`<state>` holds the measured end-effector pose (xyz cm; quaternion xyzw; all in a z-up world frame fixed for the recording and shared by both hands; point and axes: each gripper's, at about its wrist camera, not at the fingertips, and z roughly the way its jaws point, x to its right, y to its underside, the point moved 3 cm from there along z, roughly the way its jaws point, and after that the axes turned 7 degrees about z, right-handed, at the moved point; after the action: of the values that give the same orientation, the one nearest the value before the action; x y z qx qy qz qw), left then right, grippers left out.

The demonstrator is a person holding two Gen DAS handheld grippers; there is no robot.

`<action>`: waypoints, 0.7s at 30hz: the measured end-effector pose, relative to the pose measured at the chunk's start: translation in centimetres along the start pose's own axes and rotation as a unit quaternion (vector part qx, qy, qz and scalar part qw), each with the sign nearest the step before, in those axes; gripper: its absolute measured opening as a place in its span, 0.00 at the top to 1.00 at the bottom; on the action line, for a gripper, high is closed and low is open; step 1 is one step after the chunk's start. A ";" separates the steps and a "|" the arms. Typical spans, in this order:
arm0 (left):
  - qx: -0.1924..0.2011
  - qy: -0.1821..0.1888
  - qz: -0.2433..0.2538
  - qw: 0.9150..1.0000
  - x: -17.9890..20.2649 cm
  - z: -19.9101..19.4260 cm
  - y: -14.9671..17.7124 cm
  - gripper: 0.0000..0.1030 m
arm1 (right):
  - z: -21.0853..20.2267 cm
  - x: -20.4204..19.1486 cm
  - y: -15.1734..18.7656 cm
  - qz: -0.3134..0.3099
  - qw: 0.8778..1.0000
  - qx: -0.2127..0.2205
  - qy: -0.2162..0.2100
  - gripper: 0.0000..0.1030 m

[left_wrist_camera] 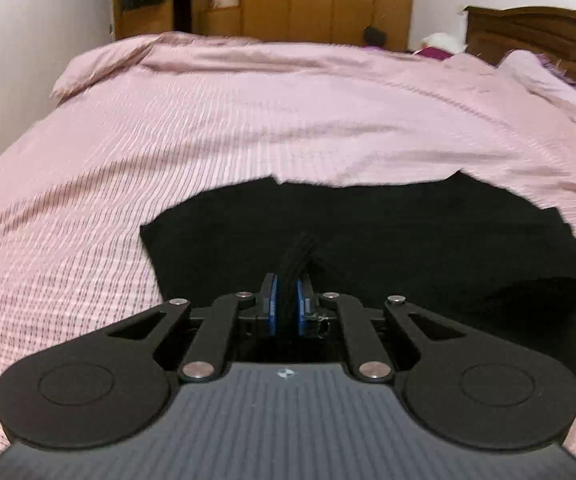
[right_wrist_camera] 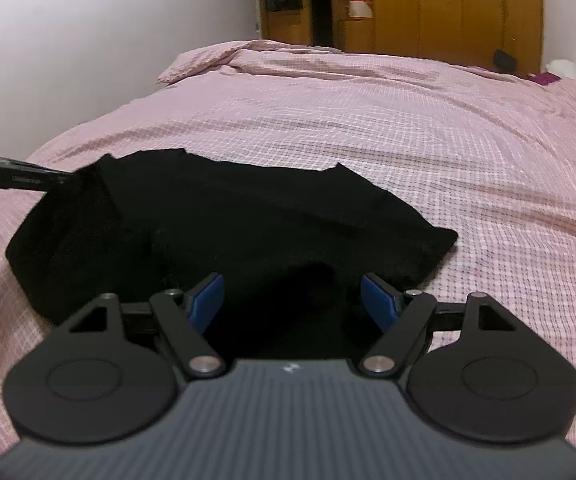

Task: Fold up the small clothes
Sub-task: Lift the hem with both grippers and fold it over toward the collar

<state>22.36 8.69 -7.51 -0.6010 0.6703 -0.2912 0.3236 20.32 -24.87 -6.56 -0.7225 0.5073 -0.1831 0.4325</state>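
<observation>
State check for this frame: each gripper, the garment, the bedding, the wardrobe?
left gripper: shut on black garment edge
right gripper: open, over the garment
black garment: on bed, left edge lifted
pink checked cover: spread, wrinkled
wardrobe: doors closed

Both wrist views sit low over the bed (left_wrist_camera: 208, 128) near the garment (left_wrist_camera: 408, 232), facing the wardrobe (right_wrist_camera: 448, 8) — they share all three; the right view looks from further right.

No readable text, labels or numbers anywhere
</observation>
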 end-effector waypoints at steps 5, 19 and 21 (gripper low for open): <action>-0.022 0.003 0.005 1.000 0.2 1.2 1.1 0.89 | 0.0 -1.5 -0.4 -0.066 0.998 -0.012 -0.021 0.26; -0.014 0.020 -0.021 0.999 -0.2 1.6 2.0 0.88 | 1.8 -5.9 0.7 -0.140 0.988 -0.041 -0.055 0.35; 0.000 0.020 -0.023 1.000 -0.2 0.7 1.8 0.89 | 2.6 -5.9 0.7 -0.139 0.988 -0.053 -0.039 0.76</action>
<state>21.82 9.11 -9.38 -0.6105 0.6626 -0.3106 0.3031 19.28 -18.52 -7.54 -0.8148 0.3932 -0.1859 0.3833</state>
